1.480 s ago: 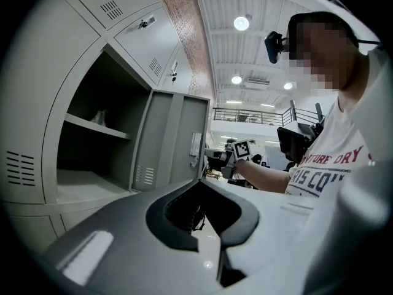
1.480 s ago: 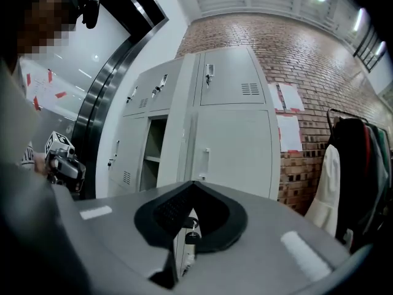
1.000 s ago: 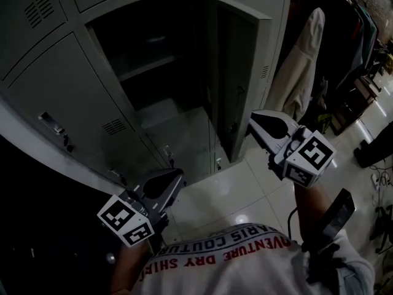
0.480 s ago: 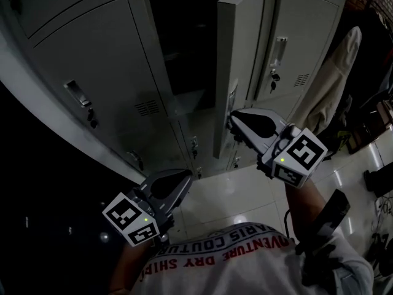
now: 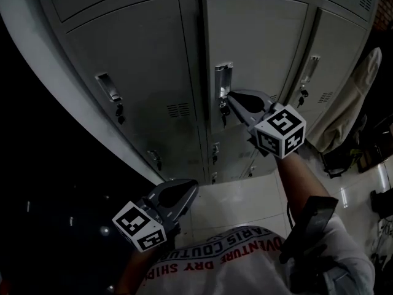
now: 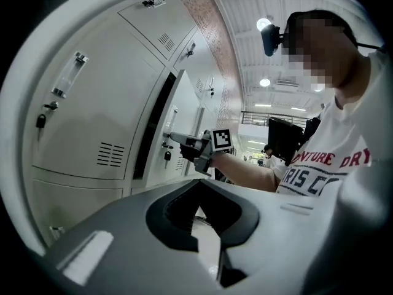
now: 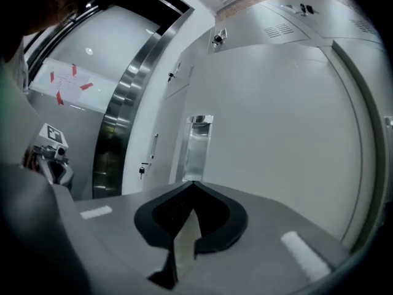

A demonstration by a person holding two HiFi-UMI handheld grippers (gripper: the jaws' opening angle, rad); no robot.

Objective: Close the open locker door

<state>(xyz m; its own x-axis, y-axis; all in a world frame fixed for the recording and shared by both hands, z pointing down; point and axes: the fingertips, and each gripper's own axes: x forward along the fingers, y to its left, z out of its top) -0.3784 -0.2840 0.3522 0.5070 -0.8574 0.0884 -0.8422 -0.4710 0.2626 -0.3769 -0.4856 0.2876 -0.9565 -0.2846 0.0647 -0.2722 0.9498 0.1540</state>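
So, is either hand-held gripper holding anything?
Nothing. Left hand-held gripper shut, empty; right hand-held gripper shut, tips at the locker door by its handle.

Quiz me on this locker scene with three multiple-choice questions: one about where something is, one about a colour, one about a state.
1. Where is the right gripper?
A. On the floor
B. At the handle of the door
C. Deep inside a locker

2. What colour are the lockers?
A. Red
B. Yellow
C. Grey

3. How does the door stand?
A. Wide open
B. Almost shut
C. Taken off

Answers:
1 B: in the head view the gripper's tip sits right by the handle.
2 C: every locker front in view is grey.
3 B: in the left gripper view only a dark slit shows beside the door.
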